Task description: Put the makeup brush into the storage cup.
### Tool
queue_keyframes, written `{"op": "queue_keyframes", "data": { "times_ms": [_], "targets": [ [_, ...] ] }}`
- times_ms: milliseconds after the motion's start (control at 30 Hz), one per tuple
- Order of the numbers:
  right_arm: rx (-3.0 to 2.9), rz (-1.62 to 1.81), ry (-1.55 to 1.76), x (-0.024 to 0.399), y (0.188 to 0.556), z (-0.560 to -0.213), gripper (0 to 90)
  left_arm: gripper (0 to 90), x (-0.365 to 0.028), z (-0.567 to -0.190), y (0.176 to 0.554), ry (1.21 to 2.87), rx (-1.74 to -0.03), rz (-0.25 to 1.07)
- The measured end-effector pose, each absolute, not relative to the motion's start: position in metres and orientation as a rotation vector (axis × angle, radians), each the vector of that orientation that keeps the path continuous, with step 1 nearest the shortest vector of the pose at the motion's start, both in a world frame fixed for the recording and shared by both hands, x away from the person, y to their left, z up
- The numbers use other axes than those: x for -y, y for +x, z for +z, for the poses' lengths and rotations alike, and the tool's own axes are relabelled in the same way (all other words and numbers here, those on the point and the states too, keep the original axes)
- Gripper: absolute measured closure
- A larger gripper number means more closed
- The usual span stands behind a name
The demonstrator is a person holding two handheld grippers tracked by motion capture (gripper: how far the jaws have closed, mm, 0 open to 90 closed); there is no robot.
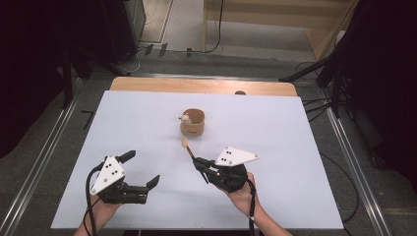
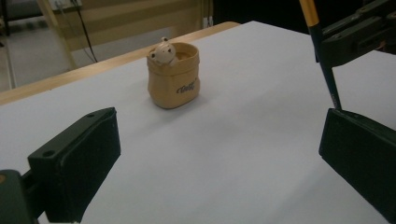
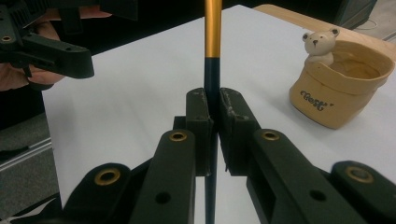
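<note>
The pencil [image 3: 213,56] sits clamped in our right gripper [image 1: 200,163], pointing toward the bear pot [image 1: 192,123]. Our left gripper [image 1: 142,169] hangs released, grasping nothing.

The right hand-held gripper [image 1: 197,161] clamps a pen [image 1: 188,149] near the tan cup [image 1: 193,123]; the left hand-held gripper [image 1: 142,168] gapes.

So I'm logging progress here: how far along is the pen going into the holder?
Done: the right gripper is shut on the pen, lifted off the table. In hand: the pen's tip points toward the bear-trimmed holder. Left: carrying it over and dropping it in. The left gripper is open, holding nothing.
</note>
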State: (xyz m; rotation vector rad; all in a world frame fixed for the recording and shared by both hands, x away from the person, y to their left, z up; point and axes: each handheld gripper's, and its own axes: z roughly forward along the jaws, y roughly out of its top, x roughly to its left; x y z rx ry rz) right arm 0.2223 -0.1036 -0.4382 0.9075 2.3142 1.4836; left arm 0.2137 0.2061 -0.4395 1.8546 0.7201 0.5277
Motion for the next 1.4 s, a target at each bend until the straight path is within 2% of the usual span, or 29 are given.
{"op": "queue_keyframes", "data": {
  "times_ms": [633,700,800,833,933,1000,1133,1400],
  "targets": [
    [-2.312,1.491,0.895,0.098,0.224,-0.439,84.6,1.1,-0.169,-0.432,0.222,1.868,-0.681,0.459],
    [-2.311,1.494,0.893,0.097,0.224,-0.44,84.6,8.3,-0.167,-0.432,0.223,1.862,-0.681,0.456],
    [-2.312,1.498,0.892,0.096,0.224,-0.44,84.6,10.5,-0.166,-0.431,0.224,1.861,-0.678,0.449],
    [-2.318,1.499,0.892,0.095,0.224,-0.441,84.5,14.1,-0.164,-0.43,0.225,1.855,-0.676,0.442],
    [-2.32,1.499,0.885,0.094,0.223,-0.441,84.5,15.1,-0.161,-0.43,0.225,1.85,-0.678,0.431],
    [-2.324,1.501,0.883,0.093,0.223,-0.442,84.6,19.7,-0.159,-0.43,0.225,1.854,-0.668,0.426],
    [-2.332,1.499,0.879,0.091,0.223,-0.443,84.5,34.7,-0.157,-0.429,0.226,1.834,-0.662,0.418],
    [-2.34,1.502,0.857,0.085,0.221,-0.445,84.6,53.2,-0.151,-0.429,0.229,1.808,-0.657,0.362]
  ]
}}
